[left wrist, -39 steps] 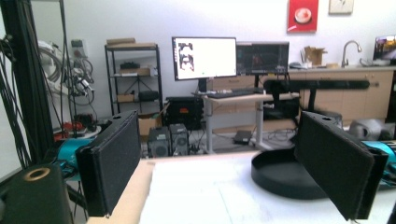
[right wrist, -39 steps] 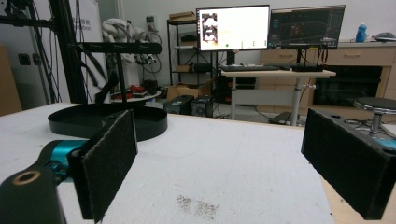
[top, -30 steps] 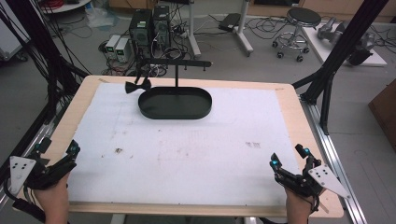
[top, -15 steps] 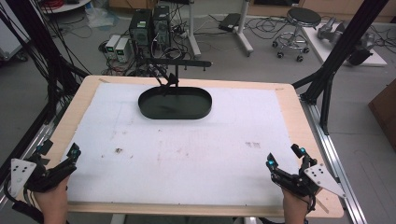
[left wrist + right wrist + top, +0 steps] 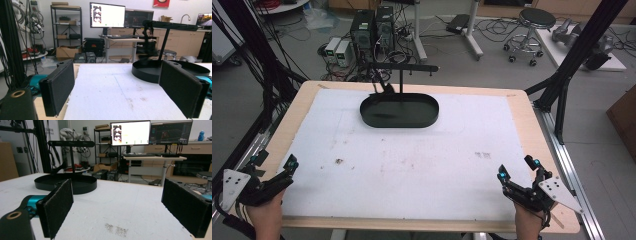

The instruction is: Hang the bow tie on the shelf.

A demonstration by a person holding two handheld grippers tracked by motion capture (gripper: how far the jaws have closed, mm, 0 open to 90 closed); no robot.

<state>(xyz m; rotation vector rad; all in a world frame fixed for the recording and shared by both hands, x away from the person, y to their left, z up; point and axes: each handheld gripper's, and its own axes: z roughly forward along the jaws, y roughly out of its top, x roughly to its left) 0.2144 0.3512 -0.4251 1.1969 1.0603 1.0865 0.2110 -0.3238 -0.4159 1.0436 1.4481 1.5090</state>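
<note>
A black oval tray (image 5: 432, 114) sits at the far middle of the white sheet. A thin post rises from it and carries a horizontal black bar (image 5: 404, 66). A small black piece (image 5: 379, 86) dangles from the bar's left end, tilted over the tray's left rim. My left gripper (image 5: 272, 161) rests at the near left edge, open and holding nothing. My right gripper (image 5: 518, 169) stands open at the near right, also holding nothing. The left gripper view shows its gripper (image 5: 121, 95) with the tray (image 5: 150, 72) beyond. The right gripper view shows its gripper (image 5: 122, 212), the tray (image 5: 75, 185) and the bar (image 5: 71, 144).
The white sheet (image 5: 412, 160) covers a wooden table (image 5: 542, 135) and has small dark smudges (image 5: 482, 155). Black frame struts (image 5: 562, 95) stand at both far corners. Computers (image 5: 372, 27) and a stool (image 5: 532, 25) sit on the floor behind.
The black piece hanging from the bar has swung from left of the tray in toward the post. Both grippers have stayed about where they were, open.
</note>
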